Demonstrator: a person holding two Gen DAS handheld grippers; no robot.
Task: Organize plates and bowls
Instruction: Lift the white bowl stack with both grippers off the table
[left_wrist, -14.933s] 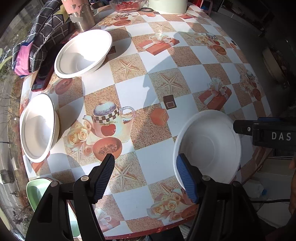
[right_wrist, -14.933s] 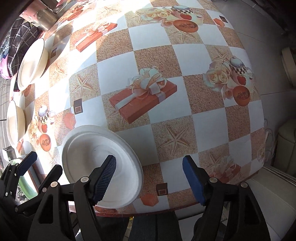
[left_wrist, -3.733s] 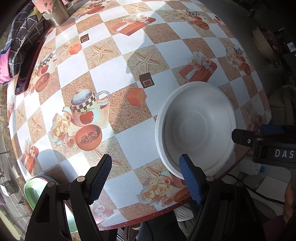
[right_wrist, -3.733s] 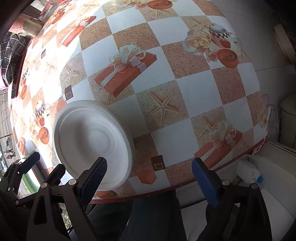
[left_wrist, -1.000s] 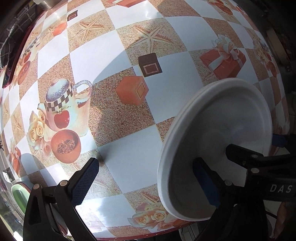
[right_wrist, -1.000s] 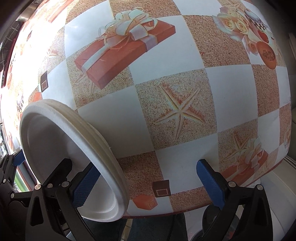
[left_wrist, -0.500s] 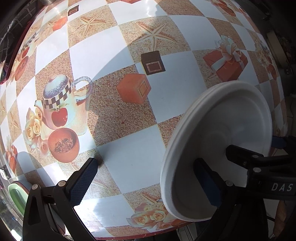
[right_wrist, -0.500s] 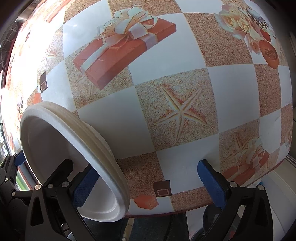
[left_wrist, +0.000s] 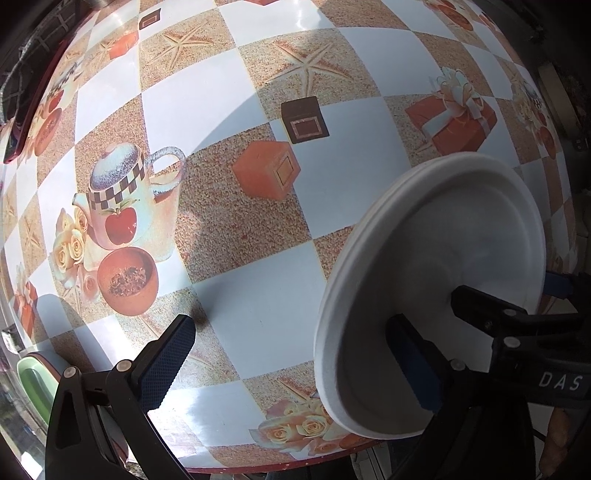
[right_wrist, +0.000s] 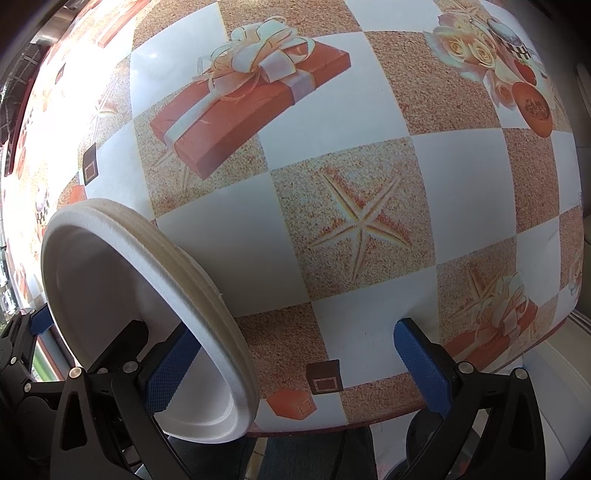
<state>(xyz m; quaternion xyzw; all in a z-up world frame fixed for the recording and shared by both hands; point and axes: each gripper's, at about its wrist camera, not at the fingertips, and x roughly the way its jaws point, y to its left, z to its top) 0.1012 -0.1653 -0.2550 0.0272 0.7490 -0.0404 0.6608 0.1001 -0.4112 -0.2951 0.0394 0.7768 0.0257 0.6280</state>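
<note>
round table under checkered cloth printed with starfish, gift boxes, teapot, roses. green dish at near left edge, partly hidden. dark red flat item and plaid fabric at far left.

- Stack of white bowls: nested shallow disposable bowls, matte white, with layered rims showing as several parallel edges in the right wrist view.
- Pose: upright on the counter, open side up; the cavity is empty, with a faint ring moulded in the floor.
- Position: at the near edge of the counter, with the nearest part of the rim overhanging that edge.
- Contact: a blue-padded finger from each gripper reaches over the near rim into the cavity; whether either touches the bowl cannot be told.
</note>
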